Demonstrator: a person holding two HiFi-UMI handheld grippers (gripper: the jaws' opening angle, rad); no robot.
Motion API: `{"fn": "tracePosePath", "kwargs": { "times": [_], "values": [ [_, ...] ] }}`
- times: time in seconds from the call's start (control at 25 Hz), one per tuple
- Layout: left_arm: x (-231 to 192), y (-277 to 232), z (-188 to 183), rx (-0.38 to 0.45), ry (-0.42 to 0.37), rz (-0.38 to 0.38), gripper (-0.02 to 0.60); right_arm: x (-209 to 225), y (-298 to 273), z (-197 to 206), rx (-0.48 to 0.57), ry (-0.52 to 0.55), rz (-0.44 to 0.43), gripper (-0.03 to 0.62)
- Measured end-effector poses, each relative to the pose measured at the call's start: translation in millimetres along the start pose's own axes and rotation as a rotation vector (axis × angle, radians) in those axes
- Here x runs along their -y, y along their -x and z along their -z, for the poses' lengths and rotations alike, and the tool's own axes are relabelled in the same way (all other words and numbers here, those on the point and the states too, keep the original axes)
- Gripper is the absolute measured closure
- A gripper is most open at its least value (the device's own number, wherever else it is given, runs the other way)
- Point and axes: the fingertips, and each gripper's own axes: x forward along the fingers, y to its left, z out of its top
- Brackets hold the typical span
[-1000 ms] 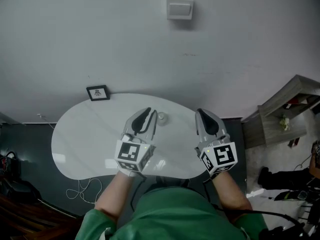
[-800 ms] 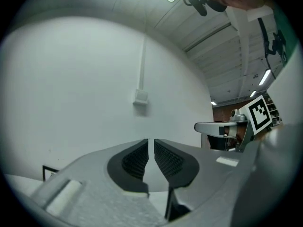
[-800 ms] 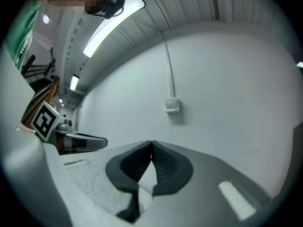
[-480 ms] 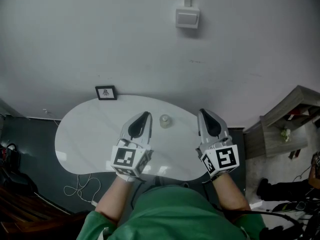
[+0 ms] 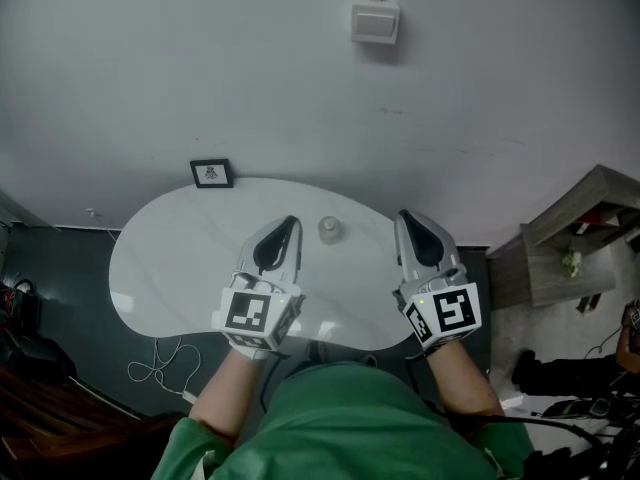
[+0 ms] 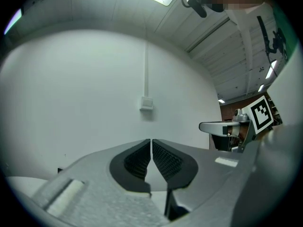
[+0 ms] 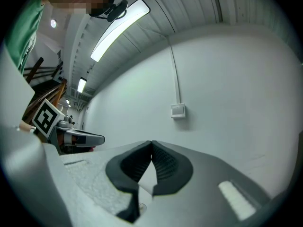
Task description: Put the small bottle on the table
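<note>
The small bottle (image 5: 329, 230) stands upright on the white tabletop (image 5: 170, 268), toward its far edge, in the space between my two grippers and touching neither. My left gripper (image 5: 292, 222) is just beside it on the left, its tip level with the bottle. Its jaws are closing the last bit, the ribbed pads already meet at the tips, and nothing sits between them. My right gripper (image 5: 404, 218) is further off on the bottle's other side, over the tabletop's right end. Its jaws are pressed together as well and hold nothing. Both grippers point toward the pale wall ahead. A small framed picture (image 5: 211, 173) stands at the far left rim of the tabletop, and a switch box (image 5: 375, 23) is on the wall above. A wooden shelf (image 5: 575, 233) stands off to the right
</note>
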Motion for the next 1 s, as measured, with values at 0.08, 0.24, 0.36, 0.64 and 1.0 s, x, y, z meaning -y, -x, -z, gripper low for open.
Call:
{"fn": "tracePosePath", "kwargs": {
  "times": [0.08, 0.24, 0.36, 0.64, 1.0],
  "values": [
    [-1.0, 1.1, 0.9, 0.000, 0.001, -0.004, 0.558, -1.5, -0.1, 0.6, -0.001, 0.004, -0.005, 0.592],
    [-3.3, 2.9, 5.8, -0.009, 0.007, -0.008, 0.558, -2.9, 0.7, 2.3, -0.007, 0.009, -0.004, 0.592],
    [-4.8, 2.4, 8.2, -0.013, 0.015, -0.011, 0.558, -3.1, 0.3, 2.3, -0.011, 0.013, -0.003, 0.592],
    [-4.8, -2.9, 11.8, -0.016, 0.021, -0.002, 0.558, -1.9, 0.2, 3.3, -0.021, 0.023, -0.001, 0.592],
    [-3.9, -7.1, 19.2, -0.032, 0.018, 0.011, 0.558, -0.3, 0.7, 7.2, -0.029, 0.019, 0.009, 0.592]
  ]
}}
